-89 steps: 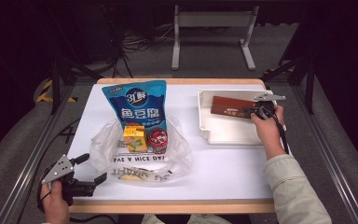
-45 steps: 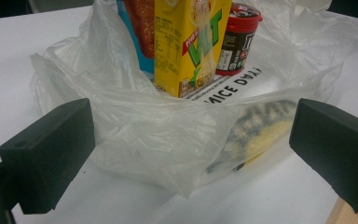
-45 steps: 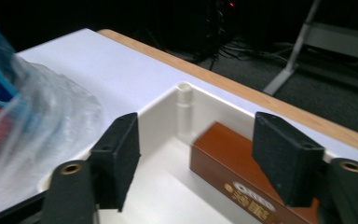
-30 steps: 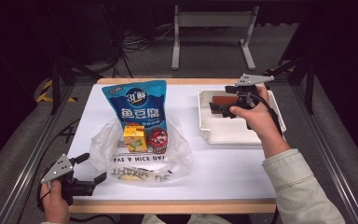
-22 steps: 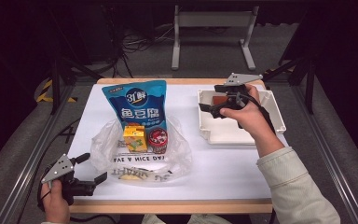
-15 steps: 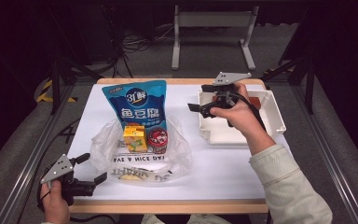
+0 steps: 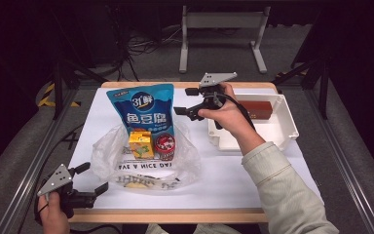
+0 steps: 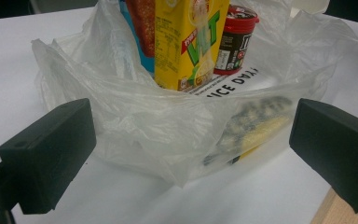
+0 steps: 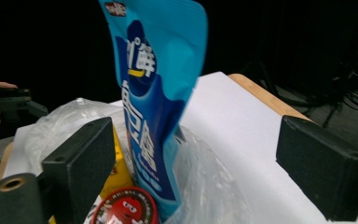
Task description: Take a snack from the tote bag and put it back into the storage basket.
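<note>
A tall blue snack pouch stands upright in a clear plastic bag at the table's middle. In front of it are a yellow drink carton and a red-lidded cup. My right gripper hovers just right of the pouch, open. Its jaws have just been closing a little, with nothing pressed between them. In the right gripper view the pouch stands ahead between the jaws, untouched. My left gripper rests open at the front left corner, facing the bag, the carton and the cup.
A white tray at the right holds a brown box. A yellowish packet lies low in the bag's near side. The wooden front edge runs below the white table cover. Dark frame rails flank the table.
My right gripper has left the tray and travelled left to the blue pouch, empty; the brown box stays in the tray. The left gripper has not moved.
</note>
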### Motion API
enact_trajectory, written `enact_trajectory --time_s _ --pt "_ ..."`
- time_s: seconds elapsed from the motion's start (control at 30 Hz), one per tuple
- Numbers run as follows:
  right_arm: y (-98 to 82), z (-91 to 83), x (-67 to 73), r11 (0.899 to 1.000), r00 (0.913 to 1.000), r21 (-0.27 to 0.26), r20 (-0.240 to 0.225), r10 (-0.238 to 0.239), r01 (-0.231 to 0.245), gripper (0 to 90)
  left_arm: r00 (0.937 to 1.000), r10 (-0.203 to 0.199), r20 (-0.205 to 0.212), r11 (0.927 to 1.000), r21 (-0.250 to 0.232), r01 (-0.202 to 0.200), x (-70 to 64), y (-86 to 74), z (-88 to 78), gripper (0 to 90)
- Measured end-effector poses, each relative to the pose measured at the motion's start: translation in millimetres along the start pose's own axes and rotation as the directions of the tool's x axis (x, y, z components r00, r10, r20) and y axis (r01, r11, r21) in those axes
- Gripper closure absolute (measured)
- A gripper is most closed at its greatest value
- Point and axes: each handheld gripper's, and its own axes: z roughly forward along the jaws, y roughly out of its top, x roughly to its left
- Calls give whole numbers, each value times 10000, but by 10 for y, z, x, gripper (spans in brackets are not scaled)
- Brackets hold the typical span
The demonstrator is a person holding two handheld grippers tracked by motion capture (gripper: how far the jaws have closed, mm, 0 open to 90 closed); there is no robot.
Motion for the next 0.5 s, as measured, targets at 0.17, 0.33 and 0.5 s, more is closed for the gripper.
enact_trajectory --time_s 0.17,0.33,0.5 --pt "13 125 17 9997 9995 -183 -275 -141 136 185 10000 66 43 10000 9 -66 -2 10 15 9" --pt "5 236 43 9998 9988 -73 -467 -163 160 191 10000 61 72 10000 12 -61 2 12 25 9" --pt "-7 419 62 9992 9975 135 -598 -381 390 202 9999 45 98 10000 19 -46 3 12 30 9"
